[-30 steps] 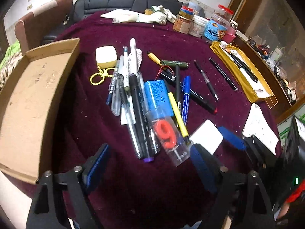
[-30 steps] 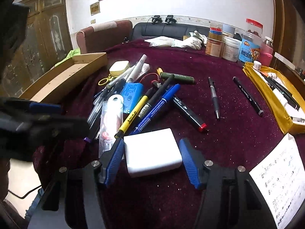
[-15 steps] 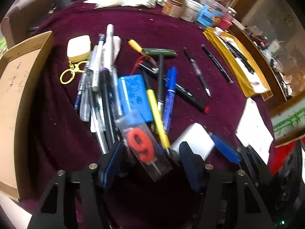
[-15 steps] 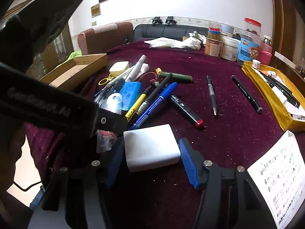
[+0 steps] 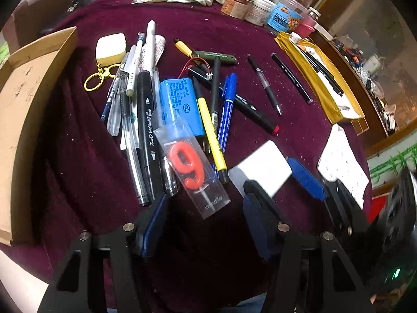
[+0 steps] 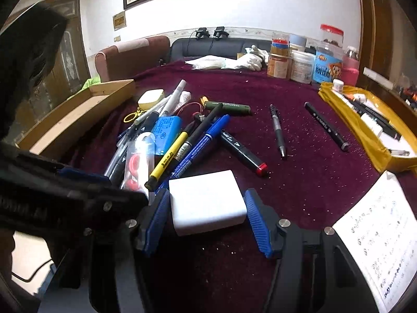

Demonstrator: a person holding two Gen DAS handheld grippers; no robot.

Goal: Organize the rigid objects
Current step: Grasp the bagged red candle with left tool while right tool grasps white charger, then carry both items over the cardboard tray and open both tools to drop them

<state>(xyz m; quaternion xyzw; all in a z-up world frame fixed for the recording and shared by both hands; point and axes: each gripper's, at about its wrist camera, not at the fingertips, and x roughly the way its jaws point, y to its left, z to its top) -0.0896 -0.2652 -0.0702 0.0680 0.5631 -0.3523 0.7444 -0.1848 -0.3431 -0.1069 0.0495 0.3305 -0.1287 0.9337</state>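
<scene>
A clear packet holding a red "9" candle (image 5: 190, 167) lies on a heap of pens (image 5: 146, 120) on the maroon cloth. My left gripper (image 5: 204, 208) is open and straddles the packet's near end, with a gap showing at each blue pad. In the right wrist view the left gripper's dark body (image 6: 65, 198) fills the left edge. A white block (image 6: 206, 203) rests on the cloth, and my right gripper (image 6: 207, 208) is shut on it, both pads against its sides. The left wrist view shows the same block (image 5: 263, 167) beside the right gripper's fingers (image 5: 307, 180).
An open cardboard box (image 5: 26, 109) lies along the left. A blue battery pack (image 5: 179, 104), a cream keyring case (image 5: 110, 48) and loose markers (image 5: 263, 86) lie further out. A yellow tray of pens (image 5: 325, 96), jars (image 5: 260, 10) and a printed sheet (image 5: 341, 167) stand right.
My left gripper tipped down and forward onto the pile, its jaws narrowed, and the candle packet's end now sits between them. The right gripper and white block stayed put.
</scene>
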